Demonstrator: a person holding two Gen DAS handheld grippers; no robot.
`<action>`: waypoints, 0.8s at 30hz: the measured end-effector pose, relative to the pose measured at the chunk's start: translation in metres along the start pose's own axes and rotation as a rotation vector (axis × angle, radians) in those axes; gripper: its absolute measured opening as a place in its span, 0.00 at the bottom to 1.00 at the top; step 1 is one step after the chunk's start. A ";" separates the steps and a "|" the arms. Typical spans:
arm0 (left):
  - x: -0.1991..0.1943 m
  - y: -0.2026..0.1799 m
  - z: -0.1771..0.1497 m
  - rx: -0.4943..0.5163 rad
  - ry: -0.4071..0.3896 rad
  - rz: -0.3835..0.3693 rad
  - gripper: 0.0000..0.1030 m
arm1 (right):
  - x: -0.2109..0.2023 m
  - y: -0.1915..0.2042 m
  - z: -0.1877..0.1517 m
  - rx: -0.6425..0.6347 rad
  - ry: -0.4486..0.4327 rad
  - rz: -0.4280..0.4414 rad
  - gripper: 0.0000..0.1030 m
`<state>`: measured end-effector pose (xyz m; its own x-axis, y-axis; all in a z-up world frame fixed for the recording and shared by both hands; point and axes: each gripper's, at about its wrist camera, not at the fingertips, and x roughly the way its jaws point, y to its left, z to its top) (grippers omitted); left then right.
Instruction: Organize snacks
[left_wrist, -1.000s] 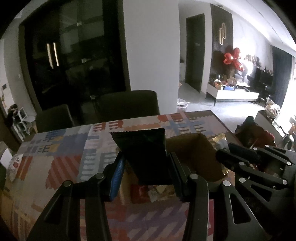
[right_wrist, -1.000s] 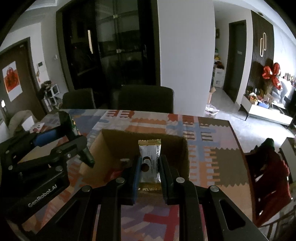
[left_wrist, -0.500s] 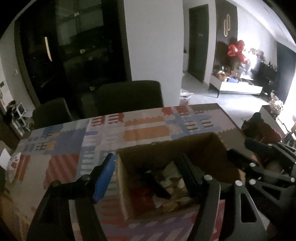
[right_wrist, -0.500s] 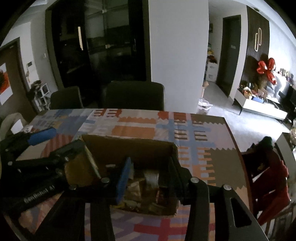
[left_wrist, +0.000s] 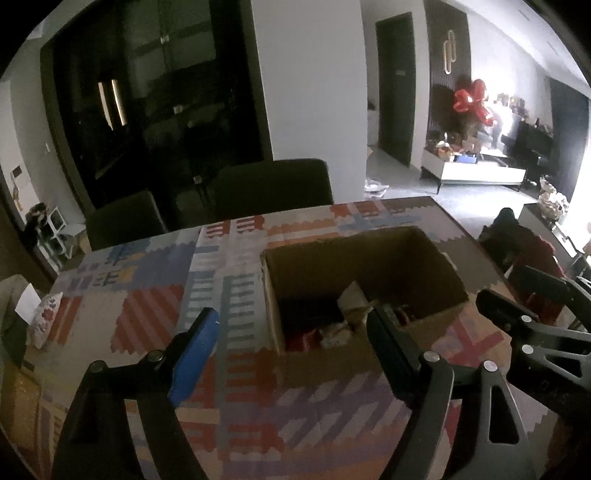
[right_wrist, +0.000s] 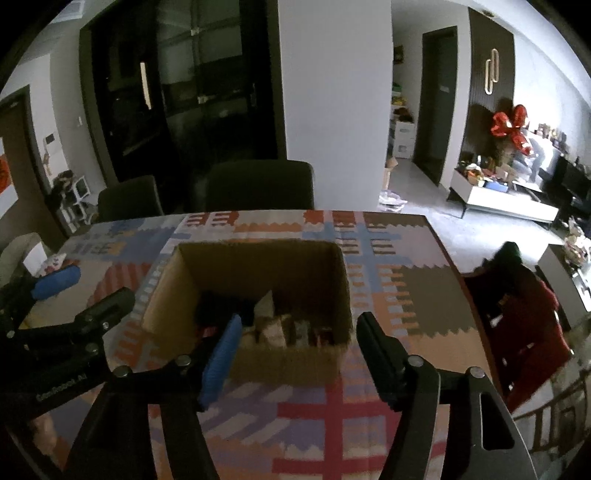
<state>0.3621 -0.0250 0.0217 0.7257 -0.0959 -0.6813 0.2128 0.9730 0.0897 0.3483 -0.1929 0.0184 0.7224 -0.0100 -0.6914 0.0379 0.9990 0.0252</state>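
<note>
Left gripper (left_wrist: 291, 334): jaws opening, already wide, nothing between them; near-left corner of cardboard box (left_wrist: 436, 317) straight ahead and just below the tips, box body reaching ahead and to the right. Snacks (left_wrist: 334, 326) heaped inside, just past the tips and between the finger lines.

Right gripper (right_wrist: 297, 338): jaws also opening, empty; box (right_wrist: 284, 360) dead ahead, near wall just under the tips, long side running across the line of the fingers. Snacks (right_wrist: 271, 325) bunched low against that near wall.

Both about equally close to the box; right squarer to it, left offset toward its left edge. Nothing loose visible on the patterned tablecloth (right_wrist: 332, 413), so probably little left to gather.

Versus a second ago: dark pouch gone from left jaws, gold-edged packet gone from right; both seemingly in the box now, both grippers backed off.
</note>
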 end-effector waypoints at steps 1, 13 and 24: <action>-0.006 0.001 -0.004 -0.001 -0.009 -0.002 0.83 | -0.007 0.001 -0.005 0.006 -0.005 -0.007 0.66; -0.073 0.003 -0.043 -0.033 -0.084 0.006 0.94 | -0.076 0.007 -0.045 0.019 -0.079 -0.024 0.78; -0.138 -0.016 -0.080 -0.079 -0.158 0.045 0.96 | -0.135 -0.006 -0.075 -0.009 -0.143 -0.014 0.84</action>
<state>0.2058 -0.0109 0.0558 0.8286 -0.0779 -0.5544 0.1305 0.9899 0.0560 0.1988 -0.1943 0.0569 0.8130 -0.0293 -0.5815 0.0429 0.9990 0.0097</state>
